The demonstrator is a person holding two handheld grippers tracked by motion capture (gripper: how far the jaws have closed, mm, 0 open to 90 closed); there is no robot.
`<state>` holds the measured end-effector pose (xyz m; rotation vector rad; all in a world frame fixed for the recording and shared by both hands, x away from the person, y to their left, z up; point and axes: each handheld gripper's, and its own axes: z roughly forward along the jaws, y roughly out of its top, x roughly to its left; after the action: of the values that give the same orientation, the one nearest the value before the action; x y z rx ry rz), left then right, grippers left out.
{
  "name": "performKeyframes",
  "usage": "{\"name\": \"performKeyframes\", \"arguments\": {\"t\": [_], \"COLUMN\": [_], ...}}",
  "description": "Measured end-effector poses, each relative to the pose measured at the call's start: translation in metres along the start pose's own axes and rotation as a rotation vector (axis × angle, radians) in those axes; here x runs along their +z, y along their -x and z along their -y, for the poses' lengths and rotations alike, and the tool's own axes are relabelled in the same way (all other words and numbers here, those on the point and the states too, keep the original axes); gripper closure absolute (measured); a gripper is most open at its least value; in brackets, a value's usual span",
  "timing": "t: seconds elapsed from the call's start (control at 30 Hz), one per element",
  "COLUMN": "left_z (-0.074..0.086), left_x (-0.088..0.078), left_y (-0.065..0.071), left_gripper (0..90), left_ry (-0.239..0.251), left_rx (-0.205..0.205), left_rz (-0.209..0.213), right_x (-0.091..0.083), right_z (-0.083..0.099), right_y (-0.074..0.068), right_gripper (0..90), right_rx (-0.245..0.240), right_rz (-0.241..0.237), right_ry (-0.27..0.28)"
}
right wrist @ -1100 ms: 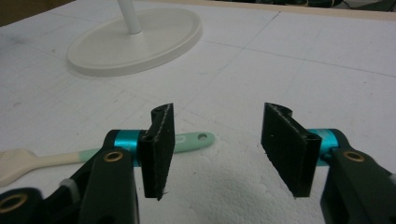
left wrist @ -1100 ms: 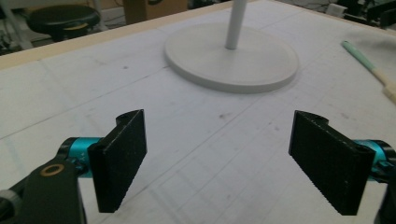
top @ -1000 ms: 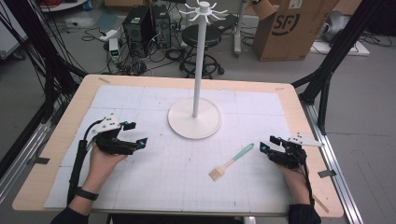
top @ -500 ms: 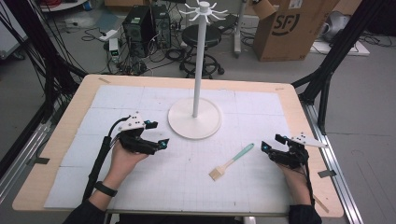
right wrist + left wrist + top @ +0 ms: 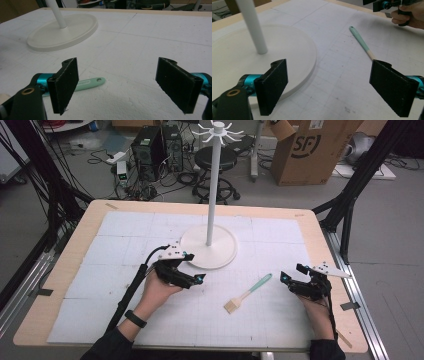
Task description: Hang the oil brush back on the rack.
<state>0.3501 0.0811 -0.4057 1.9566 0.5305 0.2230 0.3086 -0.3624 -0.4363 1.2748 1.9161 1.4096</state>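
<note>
A brush (image 5: 247, 293) with a mint-green handle and a pale head lies flat on the white mat, right of centre. My left gripper (image 5: 194, 267) stands open just left of it, beside the rim of the white stand's round base (image 5: 209, 251). Seen from the left gripper view, the brush handle (image 5: 359, 41) lies ahead between the wide jaws of the left gripper (image 5: 332, 87). My right gripper (image 5: 292, 272) rests to the right of the brush; its jaws have just been opening, with nothing between them. The right gripper view has the handle's end (image 5: 87, 83) by the left jaw.
The stand's thin white pole (image 5: 214, 185) rises from the base to a ring of hooks (image 5: 218, 129). The table's wooden edge (image 5: 320, 235) frames the mat. Behind the table are a stool, computer cases, cables and a cardboard box (image 5: 312, 147).
My left hand has moved to the right, from the left part of the mat to the stand's base. The right gripper's jaws have spread wider. The brush has not moved.
</note>
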Motion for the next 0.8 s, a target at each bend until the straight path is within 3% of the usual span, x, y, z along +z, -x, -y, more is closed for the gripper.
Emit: {"name": "performKeyframes", "arguments": {"t": [0.17,0.37,0.8], "left_z": [-0.001,-0.008,-0.019], "left_x": [0.023,0.049,0.099], "left_y": [0.008,0.024,0.058], "left_gripper": [15.8,15.8,19.4], "left_ry": [-0.011,-0.053,-0.105], "left_rx": [-0.012,0.008,0.032], "left_rz": [0.035,0.081,0.122], "right_x": [-0.001,-0.001,-0.005], "right_z": [-0.001,-0.001,-0.001], "right_y": [0.001,0.001,0.005], "right_gripper": [17.6,17.5,17.3], "right_rx": [0.002,0.006,0.021], "right_rz": [0.002,0.007,0.022], "right_ry": [0.008,0.007,0.017]}}
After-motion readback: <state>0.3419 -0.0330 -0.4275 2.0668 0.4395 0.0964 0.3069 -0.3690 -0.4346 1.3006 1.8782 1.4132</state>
